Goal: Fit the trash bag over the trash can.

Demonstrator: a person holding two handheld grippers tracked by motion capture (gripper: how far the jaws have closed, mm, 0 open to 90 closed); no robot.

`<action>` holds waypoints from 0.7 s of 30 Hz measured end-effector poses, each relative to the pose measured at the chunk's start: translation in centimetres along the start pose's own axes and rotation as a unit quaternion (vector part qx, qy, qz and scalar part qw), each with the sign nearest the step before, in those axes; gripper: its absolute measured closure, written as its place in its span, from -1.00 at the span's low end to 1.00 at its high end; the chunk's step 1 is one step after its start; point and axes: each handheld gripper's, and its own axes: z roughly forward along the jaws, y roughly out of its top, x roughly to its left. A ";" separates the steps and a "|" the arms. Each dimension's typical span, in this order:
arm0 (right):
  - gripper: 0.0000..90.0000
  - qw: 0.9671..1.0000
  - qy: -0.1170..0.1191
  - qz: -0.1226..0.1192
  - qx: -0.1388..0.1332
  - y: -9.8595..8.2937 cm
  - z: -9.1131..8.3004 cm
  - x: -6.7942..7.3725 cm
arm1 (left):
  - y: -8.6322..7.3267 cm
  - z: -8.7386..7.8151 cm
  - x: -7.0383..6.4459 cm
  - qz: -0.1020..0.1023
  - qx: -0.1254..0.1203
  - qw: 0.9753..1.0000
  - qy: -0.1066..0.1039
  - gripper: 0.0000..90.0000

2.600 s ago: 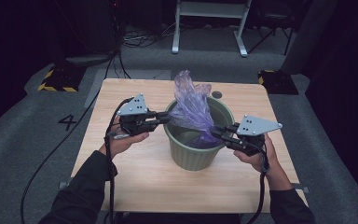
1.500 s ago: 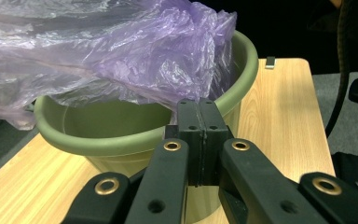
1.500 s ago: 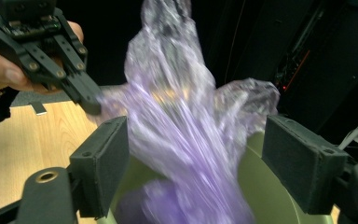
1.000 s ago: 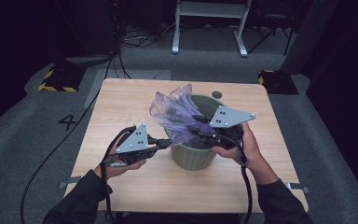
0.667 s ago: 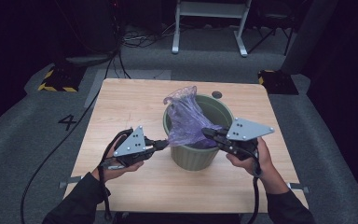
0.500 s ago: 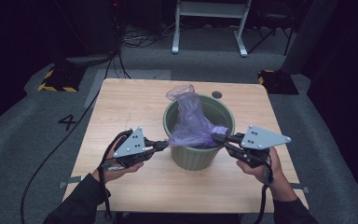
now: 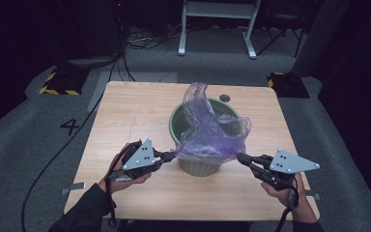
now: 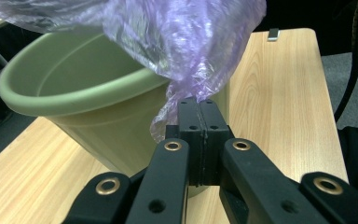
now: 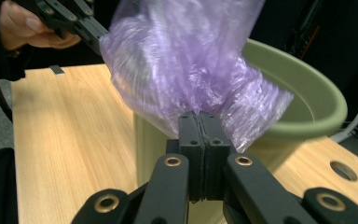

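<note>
A thin purple plastic bag [image 7: 211, 133] hangs stretched over a green plastic bin [image 7: 185, 118] in the middle of the wooden table [image 7: 125, 111]. My left gripper [image 7: 172, 155] is shut on the bag's left edge, low by the bin's front left wall. My right gripper [image 7: 239, 157] is shut on the bag's right edge, just off the bin's front right. The left gripper view has the bag [image 8: 186, 42] rising from the closed jaws [image 8: 198, 103] beside the bin rim [image 8: 70, 100]. The right gripper view has the bag [image 9: 182, 65] bunched above the closed jaws [image 9: 198, 116], with the other gripper [image 9: 81, 23] beyond.
A small round hole [image 7: 225, 98] lies in the table behind the bin. A white metal frame [image 7: 217, 24] and cables [image 7: 140, 38] stand on the grey floor beyond the table. A yellow-black striped block [image 7: 60, 82] sits at the left.
The right gripper has swung from above the bin down and out to its front right, pulling the bag wide. The left gripper has stayed low at the bin's left.
</note>
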 end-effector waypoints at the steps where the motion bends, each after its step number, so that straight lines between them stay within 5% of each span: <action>1: 0.98 1.000 0.002 0.005 0.000 -0.4 0.1 -0.1 | -0.1 0.1 0.0 0.001 0.002 1.000 0.001 0.99; 5: 0.88 1.000 -0.012 0.010 0.013 -1.5 0.7 -0.5 | -0.3 0.6 -0.3 0.000 0.004 1.000 -0.001 0.99; 9: 0.20 1.000 -0.019 0.015 0.003 -1.5 0.6 -0.6 | -0.3 0.9 -0.8 0.009 0.010 1.000 0.003 0.99; 15: -0.32 0.999 -0.038 -0.005 -0.030 0.9 -1.1 0.1 | -0.1 1.0 -1.1 0.020 0.016 1.000 0.003 0.99; 21: -0.42 0.997 -0.044 -0.021 -0.061 3.9 -2.1 0.6 | -0.1 1.3 -1.3 0.020 0.020 1.000 -0.003 0.99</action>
